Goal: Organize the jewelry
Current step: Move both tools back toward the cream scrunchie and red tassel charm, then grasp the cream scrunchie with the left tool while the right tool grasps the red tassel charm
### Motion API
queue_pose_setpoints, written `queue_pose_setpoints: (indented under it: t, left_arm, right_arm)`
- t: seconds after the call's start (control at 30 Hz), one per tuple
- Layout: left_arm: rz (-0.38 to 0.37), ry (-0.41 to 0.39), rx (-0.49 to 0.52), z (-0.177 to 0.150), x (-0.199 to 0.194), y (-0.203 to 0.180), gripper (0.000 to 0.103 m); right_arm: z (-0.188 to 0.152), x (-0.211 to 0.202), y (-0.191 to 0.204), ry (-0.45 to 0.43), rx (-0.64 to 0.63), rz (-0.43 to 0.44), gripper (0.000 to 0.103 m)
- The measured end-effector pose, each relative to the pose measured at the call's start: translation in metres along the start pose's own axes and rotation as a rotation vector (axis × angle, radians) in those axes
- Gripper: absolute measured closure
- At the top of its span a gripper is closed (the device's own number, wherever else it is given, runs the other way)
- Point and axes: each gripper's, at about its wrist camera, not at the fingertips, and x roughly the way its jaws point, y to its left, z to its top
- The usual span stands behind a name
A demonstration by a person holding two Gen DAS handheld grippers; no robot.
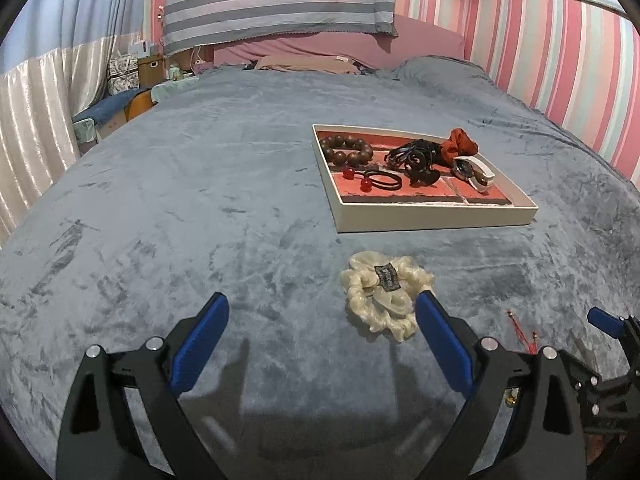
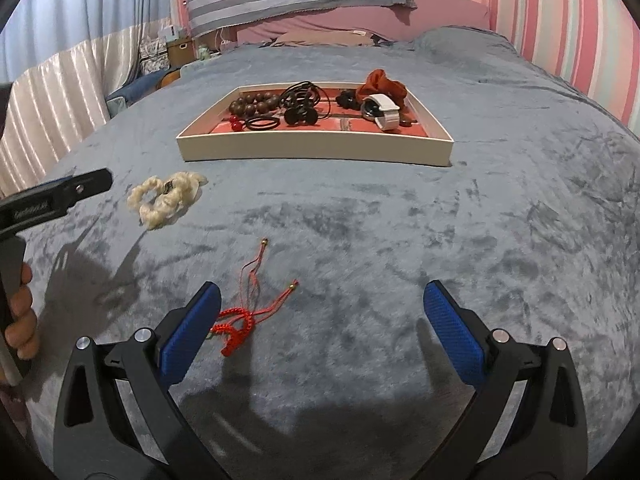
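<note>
1. Left wrist view: we hold the left gripper (image 1: 322, 310) with its blue pads spread wide and nothing between them, low over the grey-blue velvet bedspread (image 1: 180, 208).
2. Just beside the tip of its right-hand pad lies a cream scrunchie (image 1: 384, 296) with a dark label, flat on the bedspread.
3. Our right gripper (image 2: 322, 300) is likewise spread wide and pinches nothing; a red braided string bracelet (image 2: 240, 322) lies just beside its left-hand pad, its cords with small gold beads trailing away from us.
4. Farther out sits a shallow white tray (image 2: 312, 150) with a red lining, well apart from both loose pieces.
5. Inside it, going by the right wrist view, we see a brown wooden bead bracelet (image 2: 254, 104) at the left, a black hair tie with red beads (image 2: 256, 123) in front of it, tangled black hair ties (image 2: 304, 100) in the middle, and a white hair clip (image 2: 382, 114) beside a rust-red scrunchie (image 2: 382, 82) at the right.
6. A hand (image 2: 22, 320) at the left edge grips the left tool's handle.
</note>
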Motion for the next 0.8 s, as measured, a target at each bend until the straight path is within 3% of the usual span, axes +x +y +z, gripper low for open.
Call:
queue_pose_setpoints:
  t: [0.6, 0.8]
  left_arm:
    - [-0.015, 0.102, 0.048, 0.007, 0.057, -0.010, 0.013]
    - [-0.032, 0.149, 0.049, 0.005, 0.073, -0.009, 0.052]
  right_arm:
    - [-0.009, 0.026, 0.011, 0.109, -0.031, 0.002, 0.030]
    - [-0.010, 0.027, 0.019, 0.110, -0.065, 0.017, 0.050]
